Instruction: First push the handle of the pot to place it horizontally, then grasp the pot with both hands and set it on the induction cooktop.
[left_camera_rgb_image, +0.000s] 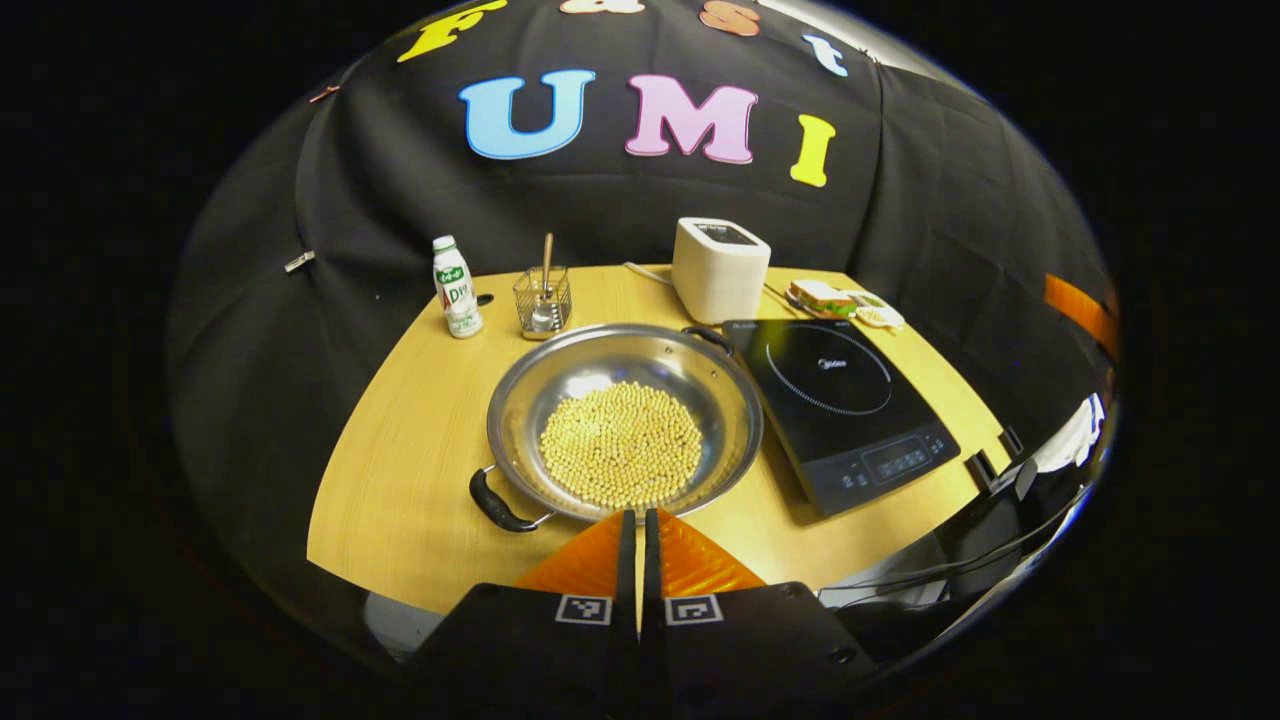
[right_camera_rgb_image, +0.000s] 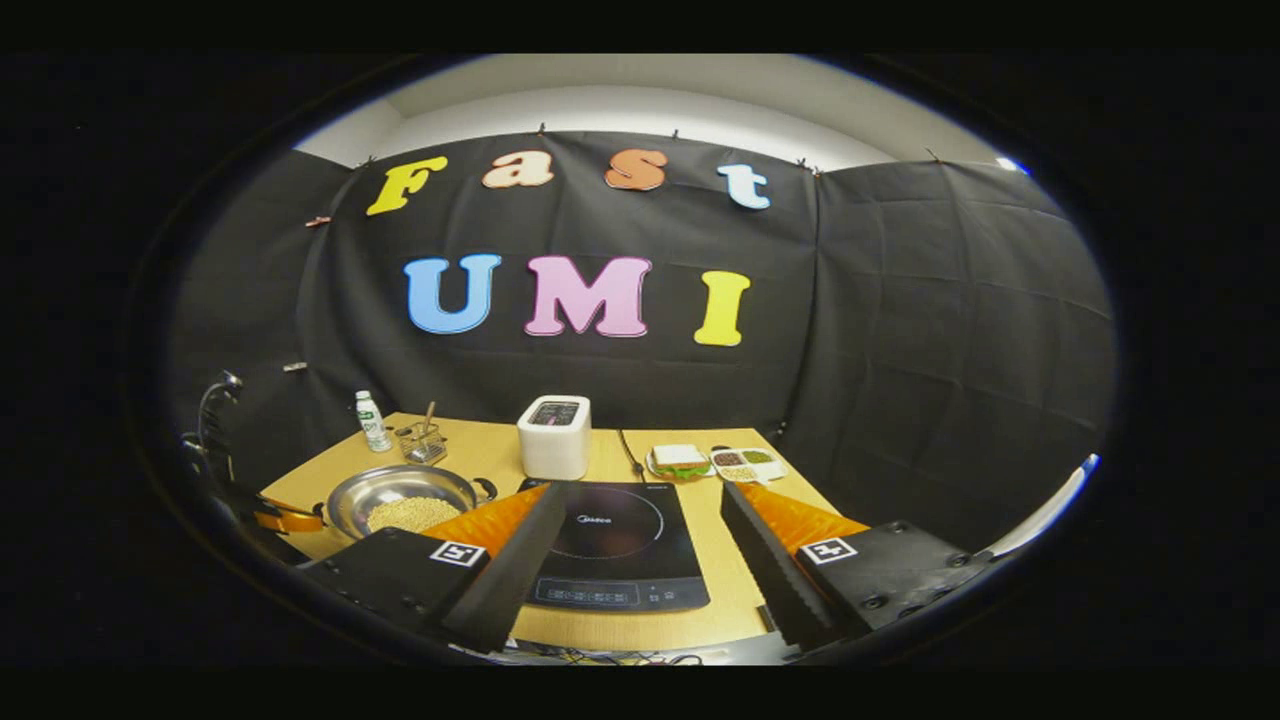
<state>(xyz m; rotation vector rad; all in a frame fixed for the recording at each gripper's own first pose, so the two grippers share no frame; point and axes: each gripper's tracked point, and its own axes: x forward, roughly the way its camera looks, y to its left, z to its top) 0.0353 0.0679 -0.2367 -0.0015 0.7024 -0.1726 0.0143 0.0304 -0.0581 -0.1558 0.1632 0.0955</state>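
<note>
A steel pot (left_camera_rgb_image: 625, 420) holding pale beans sits mid-table, with one black handle (left_camera_rgb_image: 497, 503) at its near left and the other (left_camera_rgb_image: 708, 337) at its far right, so they lie on a diagonal. The black induction cooktop (left_camera_rgb_image: 840, 405) lies just right of it. My left gripper (left_camera_rgb_image: 640, 518) is shut with nothing in it, its tips at the pot's near rim. In the right gripper view, my right gripper (right_camera_rgb_image: 642, 490) stands open above the cooktop (right_camera_rgb_image: 615, 545), with the pot (right_camera_rgb_image: 400, 500) to its left.
Along the table's back stand a small white bottle (left_camera_rgb_image: 457, 287), a wire basket (left_camera_rgb_image: 543, 300) with a utensil, a white boxy appliance (left_camera_rgb_image: 720, 268), a sandwich (left_camera_rgb_image: 822, 297) and a small dish (left_camera_rgb_image: 880, 315). Cables hang off the near right edge (left_camera_rgb_image: 940, 570).
</note>
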